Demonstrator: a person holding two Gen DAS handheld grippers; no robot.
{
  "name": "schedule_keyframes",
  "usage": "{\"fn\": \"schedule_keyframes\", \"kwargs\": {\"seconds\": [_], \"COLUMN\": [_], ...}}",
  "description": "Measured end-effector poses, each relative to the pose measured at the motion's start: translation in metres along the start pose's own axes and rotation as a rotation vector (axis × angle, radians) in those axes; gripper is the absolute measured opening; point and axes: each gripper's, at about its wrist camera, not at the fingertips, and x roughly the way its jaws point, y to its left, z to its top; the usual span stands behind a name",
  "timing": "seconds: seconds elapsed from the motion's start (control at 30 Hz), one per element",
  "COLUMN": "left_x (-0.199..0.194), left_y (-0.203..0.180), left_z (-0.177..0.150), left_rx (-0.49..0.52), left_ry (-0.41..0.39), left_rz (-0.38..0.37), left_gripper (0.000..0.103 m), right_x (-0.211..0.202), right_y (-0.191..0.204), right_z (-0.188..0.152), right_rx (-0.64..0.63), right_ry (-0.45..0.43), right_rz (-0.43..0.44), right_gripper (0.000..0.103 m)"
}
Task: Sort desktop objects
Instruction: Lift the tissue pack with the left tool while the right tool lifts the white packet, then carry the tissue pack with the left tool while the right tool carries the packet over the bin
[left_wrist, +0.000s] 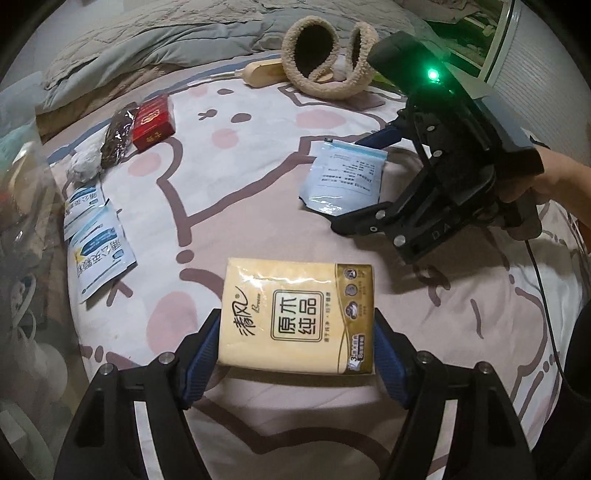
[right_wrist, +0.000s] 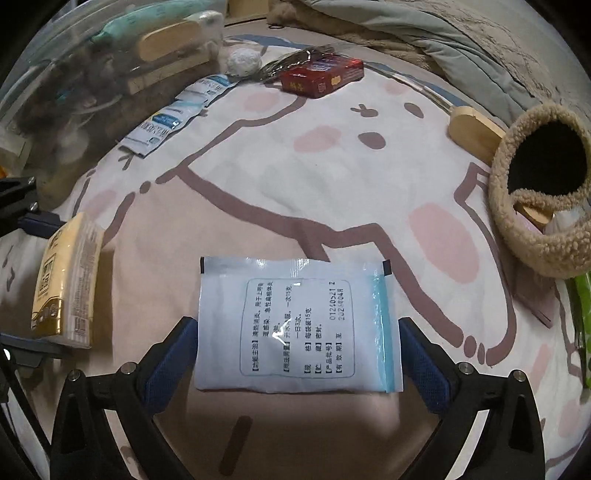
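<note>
The left gripper (left_wrist: 297, 350) pinches the yellow tissue pack (left_wrist: 295, 314) between both blue pads above the bedsheet (left_wrist: 258, 155). The right gripper (right_wrist: 298, 354) straddles the white medicine sachet (right_wrist: 295, 325); its fingers seem to touch the edges.

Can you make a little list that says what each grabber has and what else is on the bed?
left gripper: fingers on both sides of the yellow tissue pack, looks clamped
right gripper: open around the pale blue sachet, right finger clearly apart from it
surface: cartoon bedsheet
far side: red box, dark wrapped snack, grey crumpled ball, two more blue sachets
basket: fuzzy beige basket
</note>
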Motion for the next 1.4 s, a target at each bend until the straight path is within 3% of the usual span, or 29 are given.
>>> {"fn": "schedule_keyframes", "kwargs": {"seconds": [0.13, 0.27, 0.4, 0.67, 1.1, 1.4], "left_x": [-0.003, -0.005, -0.009, -0.022, -0.098, -0.151], "left_y": [0.004, 0.009, 0.013, 0.011, 0.018, 0.032], "left_z": [0.000, 0.003, 0.006, 0.015, 0.046, 0.052], "left_rx": [-0.019, -0.028, -0.049, -0.056, -0.120, -0.193], "left_ry": [-0.007, -0.018, -0.030, -0.069, -0.288, -0.394], "left_rz": [-0.006, 0.002, 0.008, 0.023, 0.067, 0.152], "left_gripper": [0.075, 0.075, 0.075, 0.075, 0.075, 0.075], "right_x": [-0.002, -0.006, -0.010, -0.037, -0.115, -0.164], "right_y": [-0.006, -0.006, -0.004, -0.002, -0.003, -0.002], "right_z": [0.001, -0.001, -0.002, 0.002, 0.036, 0.058], "right_rx": [0.021, 0.015, 0.008, 0.020, 0.068, 0.134], "right_ry": [-0.013, -0.039, -0.053, -0.107, -0.237, -0.323], "right_rz": [0.010, 0.022, 0.028, 0.041, 0.010, -0.003], "right_gripper": [0.103, 0.092, 0.088, 0.088, 0.088, 0.088]}}
